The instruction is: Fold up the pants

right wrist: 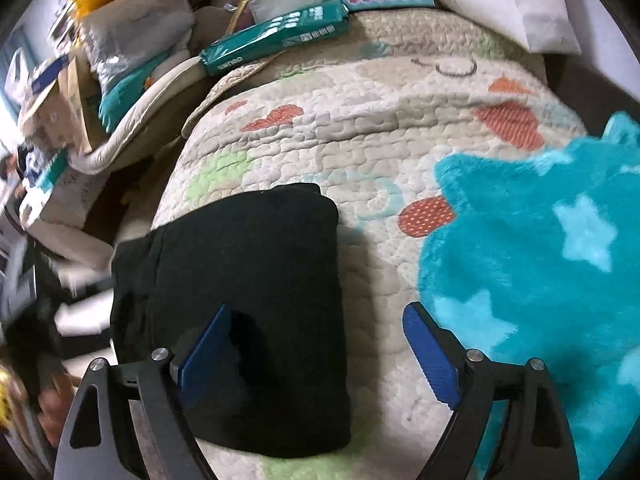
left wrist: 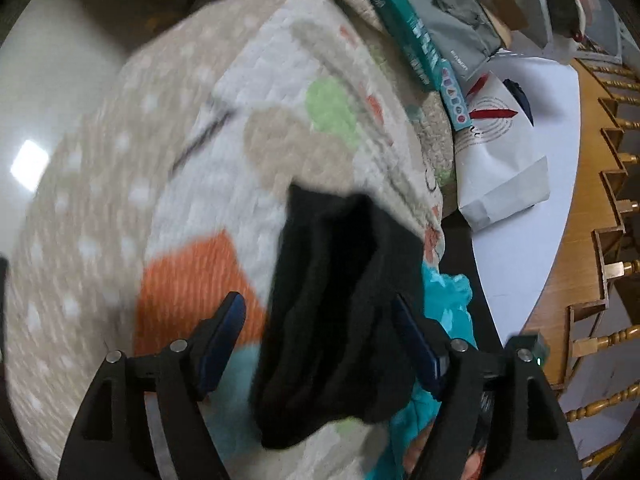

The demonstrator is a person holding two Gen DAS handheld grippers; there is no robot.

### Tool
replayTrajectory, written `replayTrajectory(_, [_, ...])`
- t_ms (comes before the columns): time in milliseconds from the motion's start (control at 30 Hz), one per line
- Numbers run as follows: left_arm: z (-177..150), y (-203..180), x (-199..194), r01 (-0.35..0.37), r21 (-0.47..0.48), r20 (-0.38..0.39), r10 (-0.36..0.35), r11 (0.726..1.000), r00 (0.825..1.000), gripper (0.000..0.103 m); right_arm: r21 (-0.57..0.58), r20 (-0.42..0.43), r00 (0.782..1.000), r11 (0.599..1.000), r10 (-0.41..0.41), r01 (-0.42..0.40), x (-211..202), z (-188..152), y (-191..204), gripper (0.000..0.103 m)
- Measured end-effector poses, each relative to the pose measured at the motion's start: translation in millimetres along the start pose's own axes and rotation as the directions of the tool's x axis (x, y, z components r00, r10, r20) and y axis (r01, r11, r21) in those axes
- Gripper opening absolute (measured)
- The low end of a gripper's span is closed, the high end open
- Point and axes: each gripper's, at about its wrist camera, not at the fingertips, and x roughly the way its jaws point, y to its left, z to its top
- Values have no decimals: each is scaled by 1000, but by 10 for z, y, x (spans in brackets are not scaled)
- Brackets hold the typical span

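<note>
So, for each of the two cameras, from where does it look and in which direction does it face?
Left wrist: sits on the left gripper, looks down along its open fingers at the folded black pants on the quilted mat; only the fingers show.
Right wrist: sits on the right gripper, looks down at the same black pants, with the teal star blanket to the right; only its open fingers show.
Shared: pants, mat, blanket, the teal box.
</note>
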Motion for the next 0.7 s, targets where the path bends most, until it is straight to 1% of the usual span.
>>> replayTrajectory(67, [-121, 3, 91, 24, -1, -38, -24, 1000, 999, 75, 48, -15, 999, 998, 37, -36, 89, 26, -79, 93])
replayTrajectory(100, [-171, -32, 155, 26, 17, -48, -25, 1000, 999, 76, 80, -24, 998, 995, 64, -61, 142, 38, -128, 93])
replayTrajectory(133, [-224, -85, 214, 15, 50, -52, -13, 999, 999, 77, 109, -34, 996, 991, 88, -84, 198, 46, -170, 94])
replayTrajectory(200, [-313, -206, 292, -15, 138, -38, 21, 990, 999, 89, 169, -60, 987, 976, 148, -136, 336, 64, -238, 96])
replayTrajectory(267, [-360, -329, 388, -35, 217, -31, 43, 976, 999, 96, 218, -86, 970, 954, 228, -205, 486, 87, -268, 97])
replayTrajectory(300, [-367, -377, 431, -45, 241, -30, 54, 969, 998, 96, 240, -102, 959, 942, 266, -235, 575, 98, -273, 98])
replayTrajectory(333, [-363, -413, 467, -49, 256, -36, 60, 965, 998, 96, 243, -97, 957, 939, 272, -242, 603, 109, -264, 99])
replayTrajectory(367, [-355, -432, 491, -47, 260, -46, 61, 965, 997, 89, 231, -93, 956, 940, 280, -253, 604, 133, -238, 97])
replayTrajectory(400, [-334, -439, 506, -41, 251, -64, 59, 967, 996, 61, 225, -105, 946, 934, 307, -278, 613, 154, -204, 78])
replayTrajectory(433, [-312, -431, 522, -20, 237, -89, 42, 971, 995, 52, 238, -124, 932, 922, 341, -306, 617, 172, -169, 66])
replayTrajectory(467, [-284, -424, 522, -2, 222, -101, 25, 975, 995, 50, 241, -123, 935, 924, 332, -297, 593, 184, -148, 64])
replayTrajectory(500, [-256, -432, 497, 11, 211, -100, 11, 977, 995, 48, 230, -120, 934, 924, 337, -304, 559, 207, -108, 59])
replayTrajectory(533, [-236, -460, 484, 18, 208, -101, 3, 978, 995, 48, 213, -120, 933, 927, 340, -310, 528, 240, -62, 51])
replayTrajectory(567, [-200, -487, 458, 30, 205, -100, -10, 978, 995, 47, 202, -117, 932, 927, 343, -316, 494, 298, -12, 45])
replayTrajectory(633, [-70, -599, 405, 43, 215, -82, -26, 976, 996, 47, 195, -103, 932, 926, 347, -323, 465, 434, 34, 44])
replayTrajectory(700, [101, -739, 332, 17, 254, -39, -7, 967, 999, 47, 187, -79, 933, 924, 351, -332, 466, 660, 113, 43])
